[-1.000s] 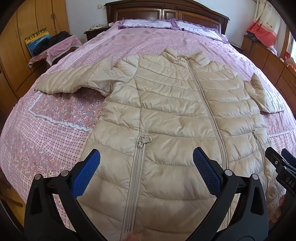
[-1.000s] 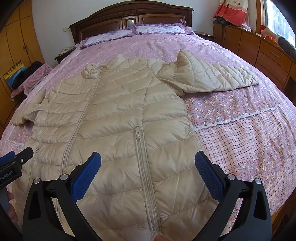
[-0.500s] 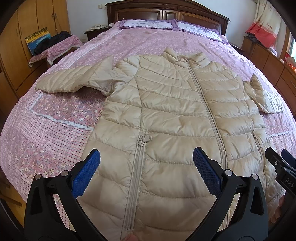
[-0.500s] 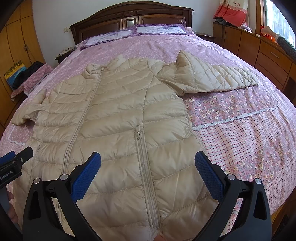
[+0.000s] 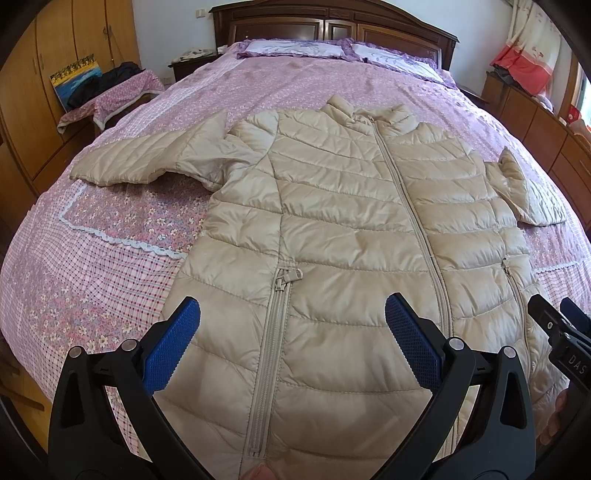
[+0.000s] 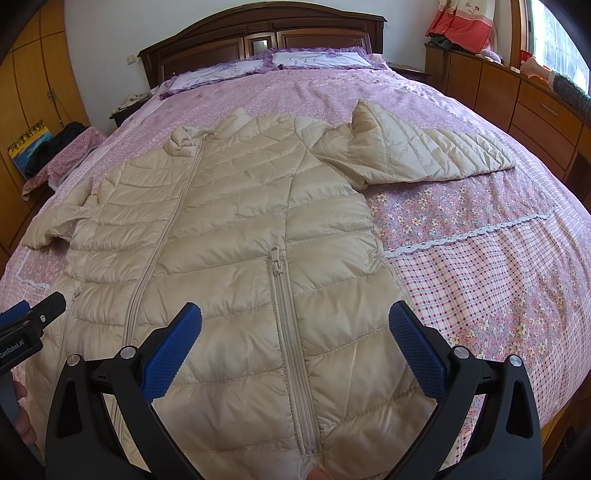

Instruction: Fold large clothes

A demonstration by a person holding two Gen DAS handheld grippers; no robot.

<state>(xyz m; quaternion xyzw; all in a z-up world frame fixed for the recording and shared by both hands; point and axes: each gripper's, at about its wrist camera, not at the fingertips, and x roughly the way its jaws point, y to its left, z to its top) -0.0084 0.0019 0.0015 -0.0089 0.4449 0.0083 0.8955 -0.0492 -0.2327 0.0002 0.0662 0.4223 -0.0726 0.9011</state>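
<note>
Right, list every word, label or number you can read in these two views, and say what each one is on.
"DAS": white letters on the black body of the right hand-held gripper, at the right edge of the left wrist view; the rest is cut off.
"GenRobot.AI": white letters on the left hand-held gripper, at the left edge of the right wrist view.
The beige puffer jacket and the painting show no readable text.

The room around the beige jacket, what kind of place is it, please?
Most likely a home bedroom. The jacket lies on a large bed with a pink floral cover, two pillows sit against a dark wooden headboard, and wooden wardrobes line the side wall.
</note>
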